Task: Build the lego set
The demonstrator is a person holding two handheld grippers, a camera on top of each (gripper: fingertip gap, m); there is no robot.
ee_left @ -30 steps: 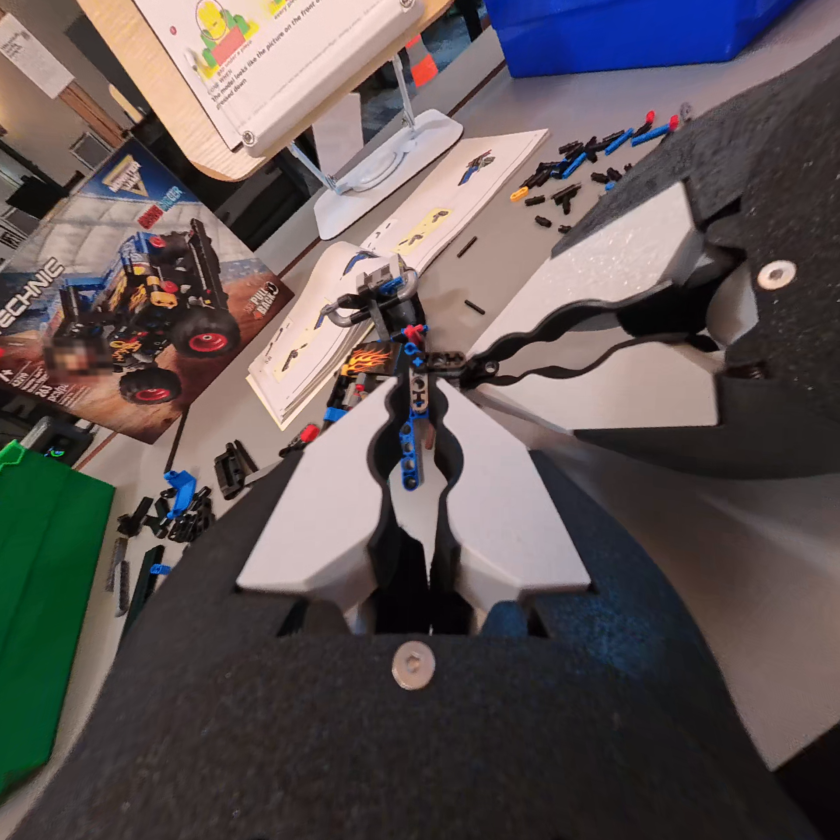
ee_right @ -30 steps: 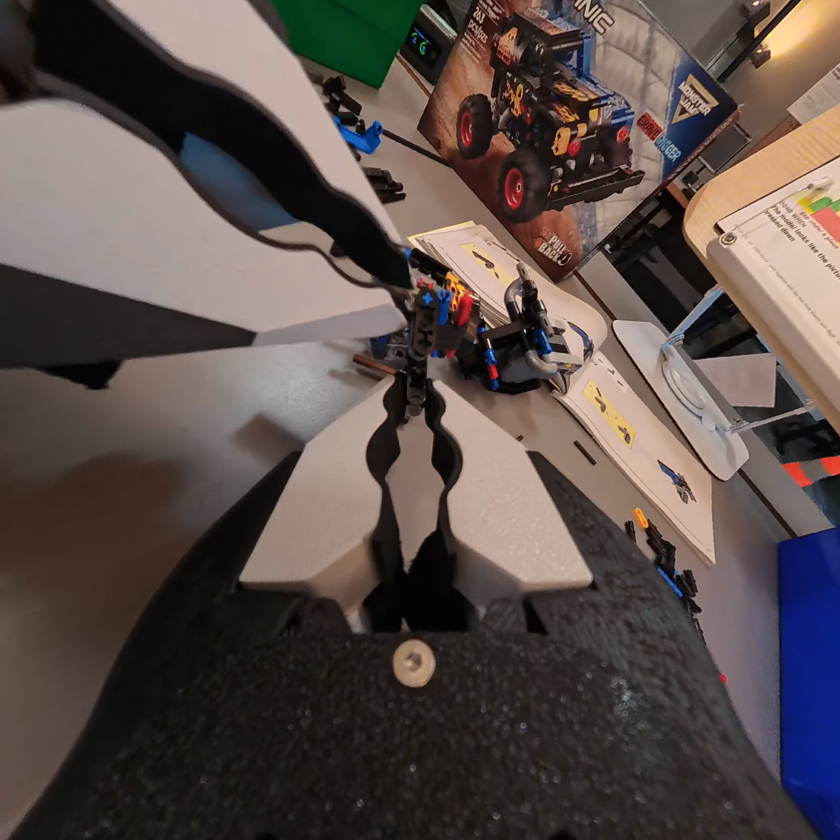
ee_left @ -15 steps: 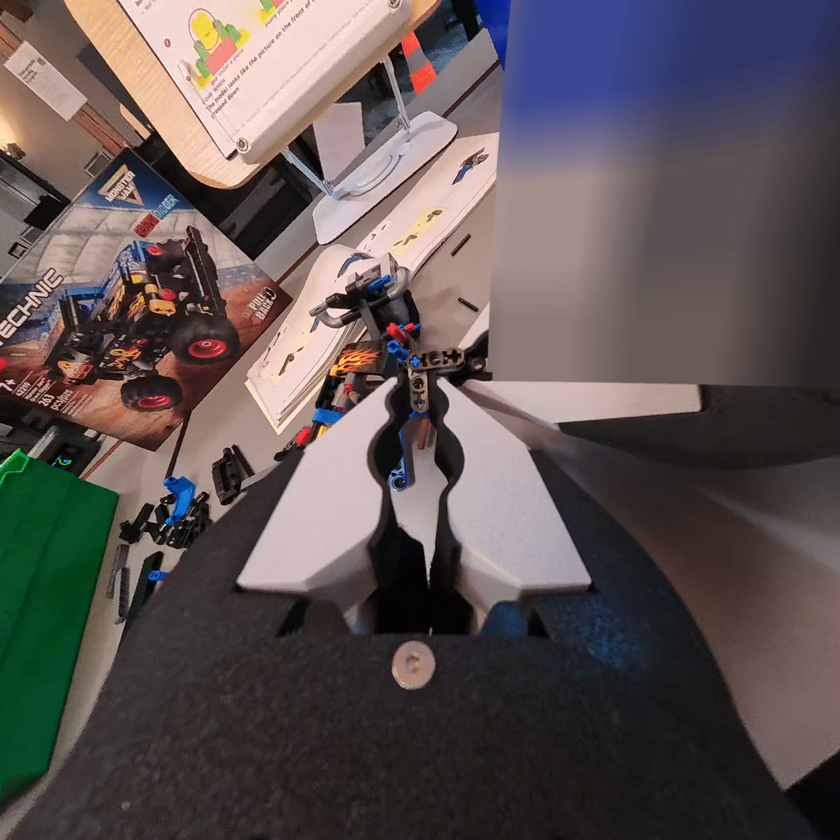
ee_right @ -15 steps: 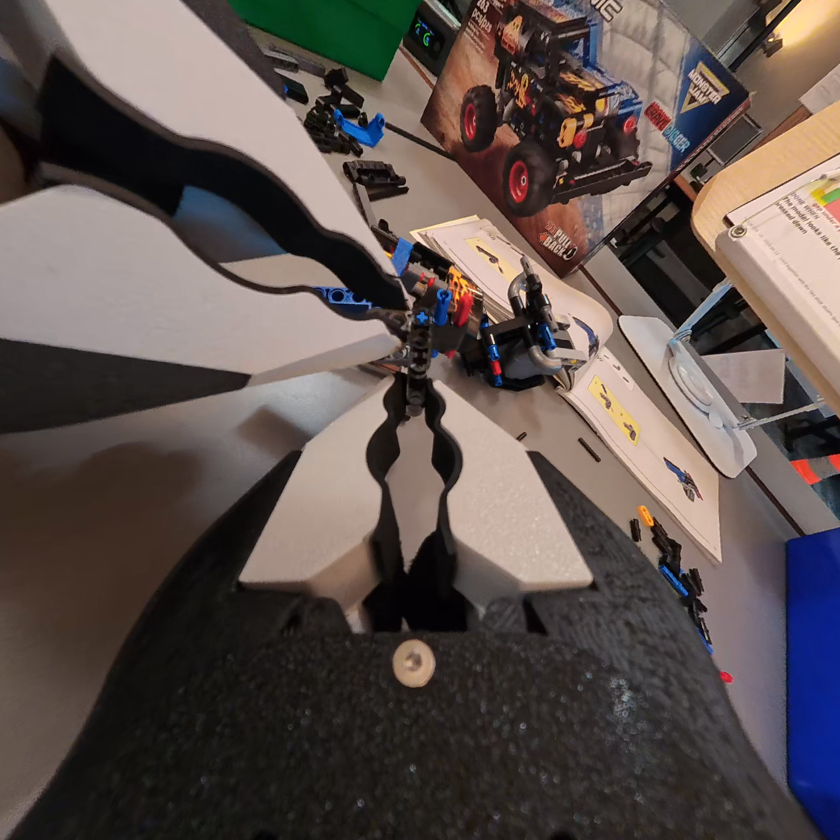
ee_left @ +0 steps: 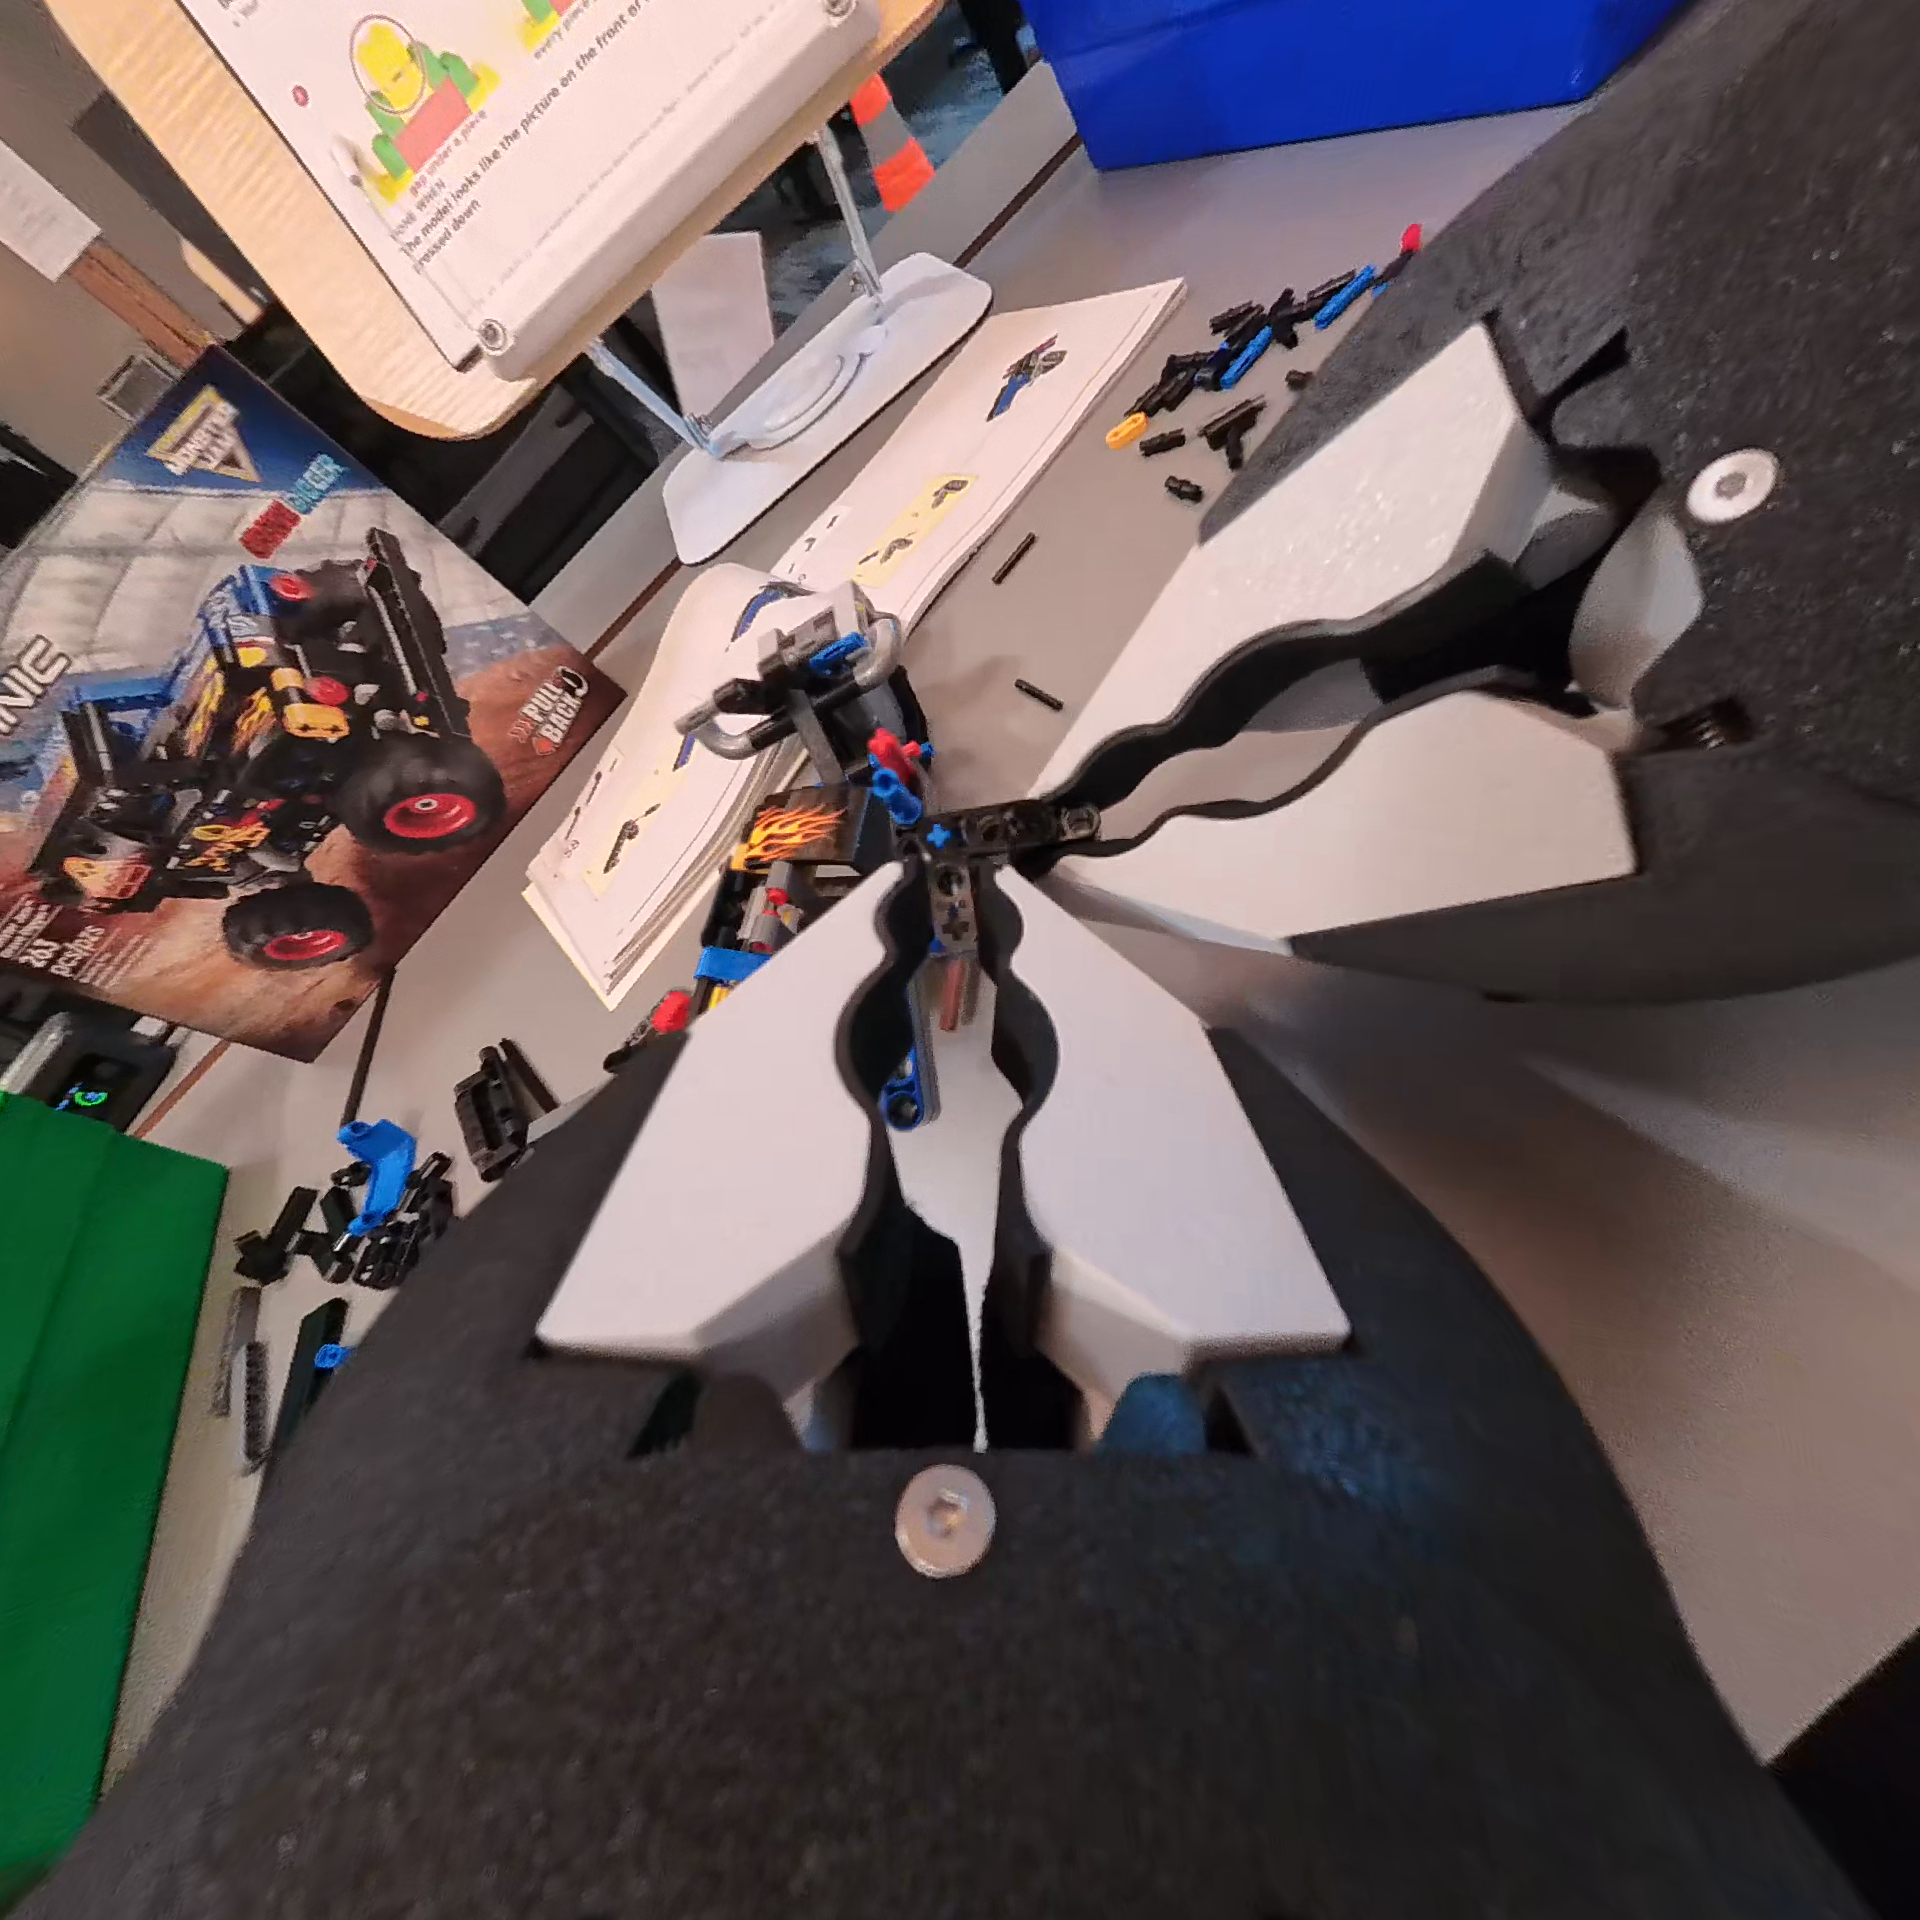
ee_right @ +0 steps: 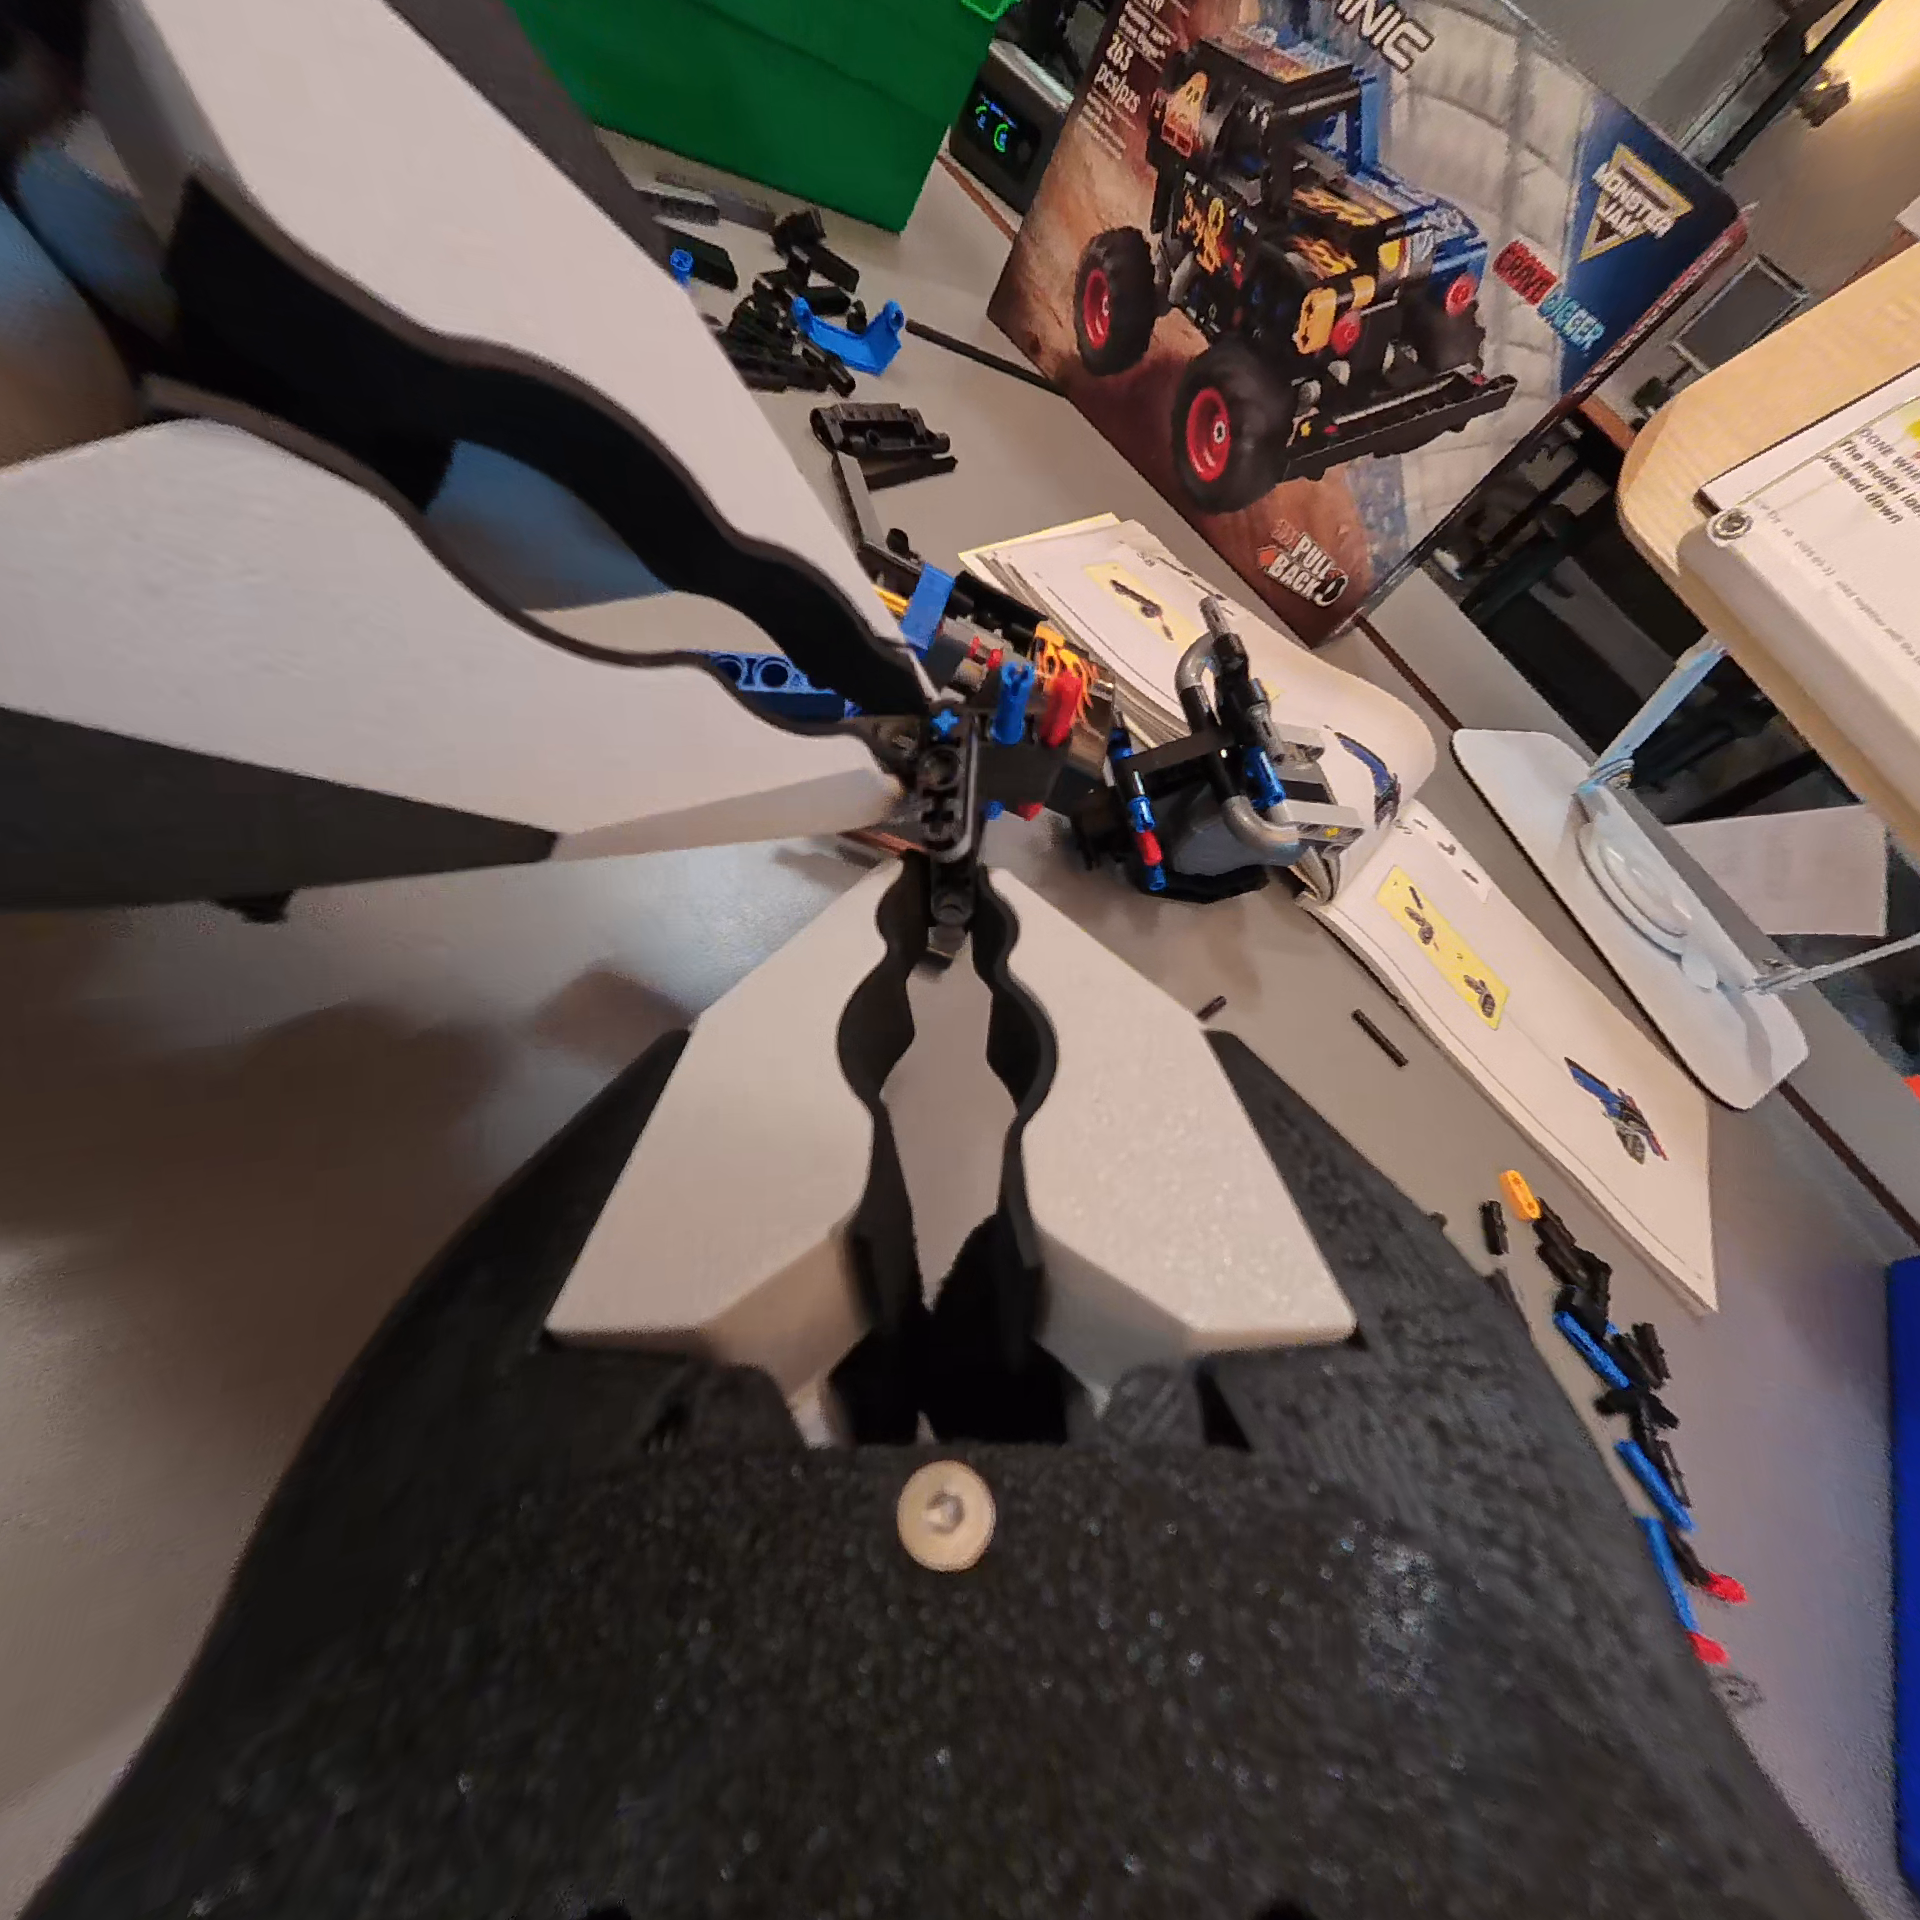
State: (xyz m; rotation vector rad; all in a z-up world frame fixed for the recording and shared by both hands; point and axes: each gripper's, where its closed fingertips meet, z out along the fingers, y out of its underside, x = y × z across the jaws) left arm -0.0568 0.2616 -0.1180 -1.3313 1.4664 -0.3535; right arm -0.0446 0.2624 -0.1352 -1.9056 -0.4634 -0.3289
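My left gripper (ee_left: pixel 940 904) is shut on a small sub-assembly, a blue beam (ee_left: pixel 909 1081) with a grey piece on it. My right gripper (ee_left: pixel 1049 831) comes in from the right and is shut on a black beam (ee_left: pixel 1003 826) that meets the sub-assembly at the fingertips. In the right wrist view my right gripper (ee_right: pixel 951 894) grips the black beam (ee_right: pixel 951 831), and the left gripper (ee_right: pixel 899 748) enters from the left with the blue beam (ee_right: pixel 764 675) between its fingers. The part-built truck model (ee_left: pixel 821 707) lies just behind on the table and also shows in the right wrist view (ee_right: pixel 1205 800).
An open instruction booklet (ee_left: pixel 987 468) lies behind the model. The set's box (ee_left: pixel 260 707) leans at the left. Loose parts lie in piles at the left (ee_left: pixel 374 1216) and far right (ee_left: pixel 1236 353). A green bin (ee_left: pixel 83 1351), a blue bin (ee_left: pixel 1299 62) and a sheet stand (ee_left: pixel 810 395) border the table. Less than 4 cm separates the two grippers' tips.
Both grippers stay shut and pressed together at the tips. The held pieces have shifted slightly, and the blue beam now shows in the right wrist view.
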